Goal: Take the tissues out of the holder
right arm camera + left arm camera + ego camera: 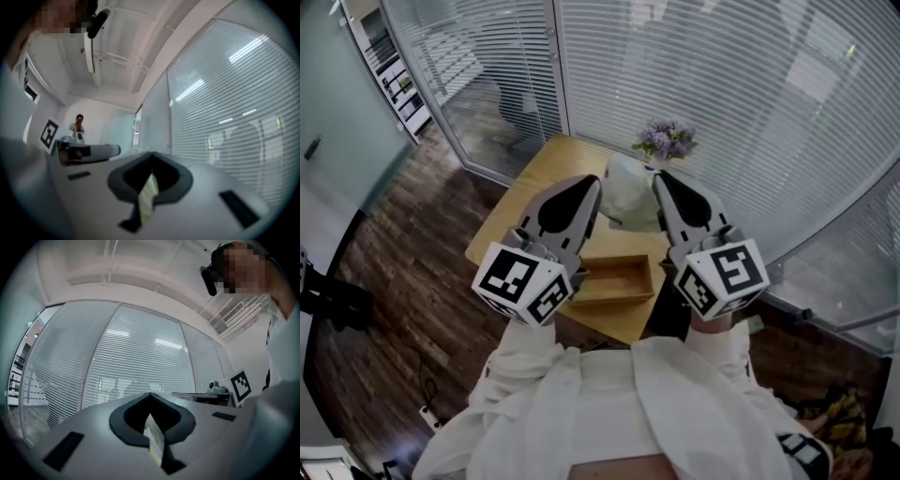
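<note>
A white pack of tissues (630,195) hangs in the air above the table, between the tips of both grippers. My left gripper (596,187) is shut on its left edge and my right gripper (660,180) on its right edge. Below them the wooden holder (615,280) lies on the table, an open shallow box with nothing showing inside. In the left gripper view a thin pale strip of the pack (155,439) is pinched between the shut jaws of the left gripper (150,395). The right gripper view shows the same: a pale strip (147,199) in the right gripper (151,154). Both gripper cameras point up at blinds and ceiling.
The small wooden table (517,204) stands against a glass wall with white blinds (731,103). A vase of purple flowers (666,139) stands at the table's far edge, just behind the tissues. Dark wood floor (403,281) lies to the left. A person (78,125) stands far off.
</note>
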`<state>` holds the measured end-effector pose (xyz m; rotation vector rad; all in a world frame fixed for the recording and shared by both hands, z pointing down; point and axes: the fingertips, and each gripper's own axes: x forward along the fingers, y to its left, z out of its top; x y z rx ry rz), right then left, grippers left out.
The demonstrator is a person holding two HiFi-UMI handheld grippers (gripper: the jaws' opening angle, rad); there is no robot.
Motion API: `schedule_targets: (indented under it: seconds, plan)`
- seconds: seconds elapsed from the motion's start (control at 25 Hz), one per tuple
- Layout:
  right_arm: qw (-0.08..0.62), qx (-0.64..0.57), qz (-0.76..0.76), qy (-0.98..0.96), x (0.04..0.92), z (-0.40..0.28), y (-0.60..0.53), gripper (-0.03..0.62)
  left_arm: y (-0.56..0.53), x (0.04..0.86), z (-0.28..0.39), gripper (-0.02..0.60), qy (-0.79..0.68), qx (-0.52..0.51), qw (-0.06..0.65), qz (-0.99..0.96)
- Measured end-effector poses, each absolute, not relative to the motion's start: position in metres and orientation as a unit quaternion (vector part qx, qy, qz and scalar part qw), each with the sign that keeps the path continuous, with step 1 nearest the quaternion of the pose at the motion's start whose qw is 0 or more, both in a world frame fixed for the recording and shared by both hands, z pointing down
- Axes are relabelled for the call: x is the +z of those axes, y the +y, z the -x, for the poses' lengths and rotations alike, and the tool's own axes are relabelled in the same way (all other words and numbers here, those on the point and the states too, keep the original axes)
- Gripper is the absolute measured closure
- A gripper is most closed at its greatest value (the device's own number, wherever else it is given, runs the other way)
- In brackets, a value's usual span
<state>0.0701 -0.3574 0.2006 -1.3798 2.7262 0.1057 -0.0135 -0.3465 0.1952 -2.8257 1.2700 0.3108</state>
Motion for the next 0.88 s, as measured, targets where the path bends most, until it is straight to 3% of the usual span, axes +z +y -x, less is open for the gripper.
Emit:
schedule_targets:
  seconds: [0.88]
  plan:
    - [0.01, 0.054, 0.451, 0.891, 0.205, -0.066, -0.368, 0.583, -0.362, 0.214, 0.024, 0.574, 0.438, 0.081, -0.004, 0.895]
